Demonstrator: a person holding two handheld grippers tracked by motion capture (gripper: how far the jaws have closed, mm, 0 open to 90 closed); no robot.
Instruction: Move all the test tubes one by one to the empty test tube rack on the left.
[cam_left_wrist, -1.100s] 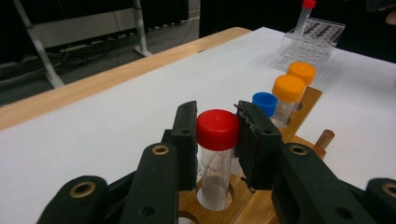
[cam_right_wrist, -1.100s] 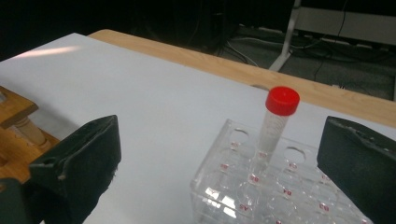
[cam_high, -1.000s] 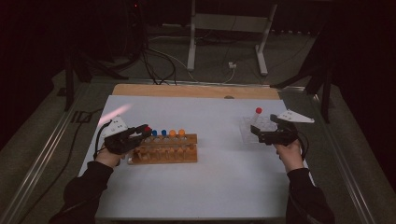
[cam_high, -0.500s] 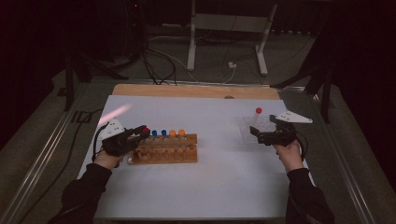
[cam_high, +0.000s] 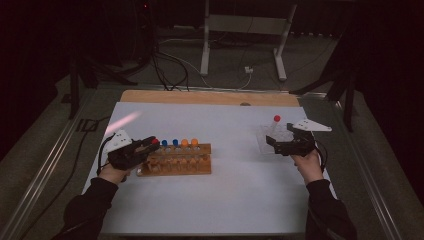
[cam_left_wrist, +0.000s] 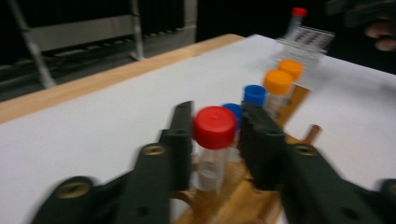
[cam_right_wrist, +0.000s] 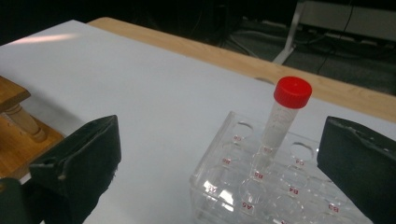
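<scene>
The left gripper (cam_high: 145, 148) sits at the left end of the brown wooden tube rack (cam_high: 176, 161), near the left edge of the white desk (cam_high: 220, 200). Its jaws stand on both sides of the clear tube with the red cap (cam_left_wrist: 215, 128), which stands upright in the end hole of the wooden rack. The jaws have just been opening, and small gaps show between them and the tube, so the tube is let go. Behind the red-capped tube in the row stand two clear tubes with blue caps (cam_left_wrist: 255, 94) and two clear tubes with orange caps (cam_left_wrist: 278, 81).

The right gripper (cam_high: 275, 144) is near the right edge of the desk. Its jaws are wide apart and hold nothing. Between them, farther off, is a clear plastic rack with round holes (cam_right_wrist: 243, 196). One clear tube with a red cap (cam_right_wrist: 285, 116) leans in it, a little tilted.
</scene>
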